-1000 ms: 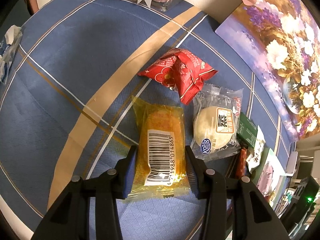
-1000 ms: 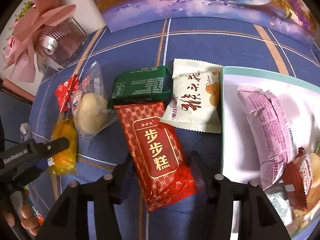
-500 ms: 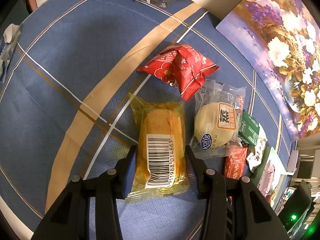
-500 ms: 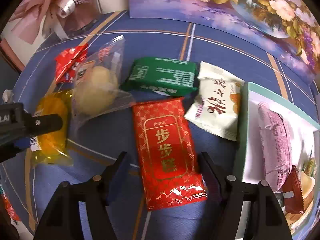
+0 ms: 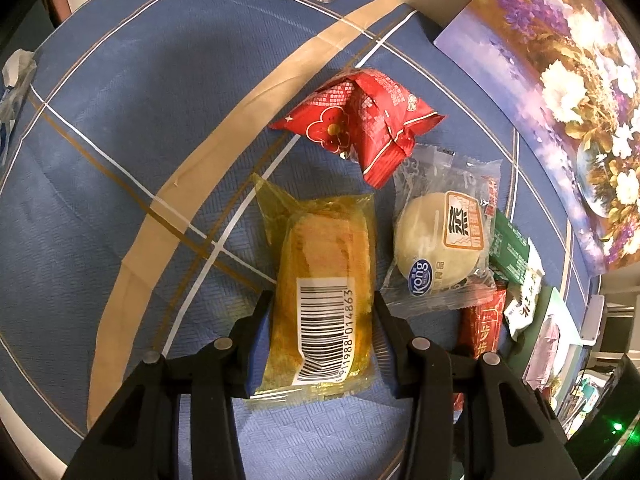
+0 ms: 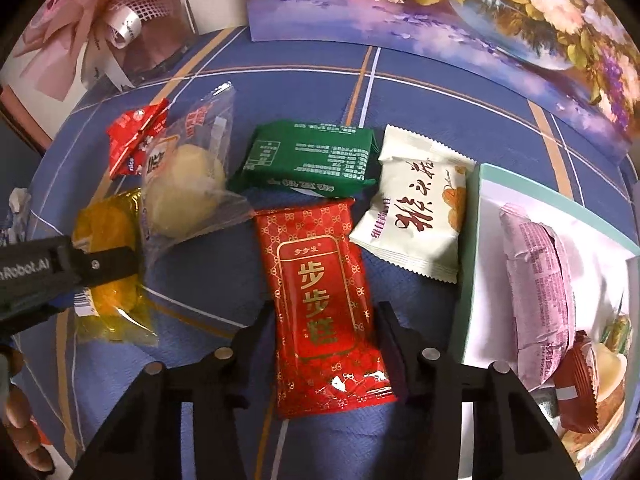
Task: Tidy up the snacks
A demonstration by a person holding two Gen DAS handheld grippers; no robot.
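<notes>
My left gripper (image 5: 322,300) is shut on a yellow see-through cake packet (image 5: 324,264) with a barcode, which lies on the blue tablecloth. My right gripper (image 6: 326,312) points down over a long red packet (image 6: 316,280). Its jaws are closing, and the pads meet the packet's long edges. A white box with a teal rim (image 6: 476,240) at the right holds a purple packet (image 6: 536,288) and a brown-red one (image 6: 580,392). Between the grippers lie a clear-wrapped bun (image 6: 184,184), a green packet (image 6: 312,158), a white packet (image 6: 416,216) and a small red packet (image 5: 360,116).
A flower painting (image 6: 480,12) stands along the table's far side. A gift box with a pink bow (image 6: 120,32) sits at the far left. Crumpled tissue (image 5: 16,68) lies near the left edge. A hand (image 6: 24,432) shows at the lower left of the right wrist view.
The left gripper has sunk closer to the cloth, still on the yellow packet. The right jaws widened around the red packet, then narrowed onto it, and the right wrist rolled.
</notes>
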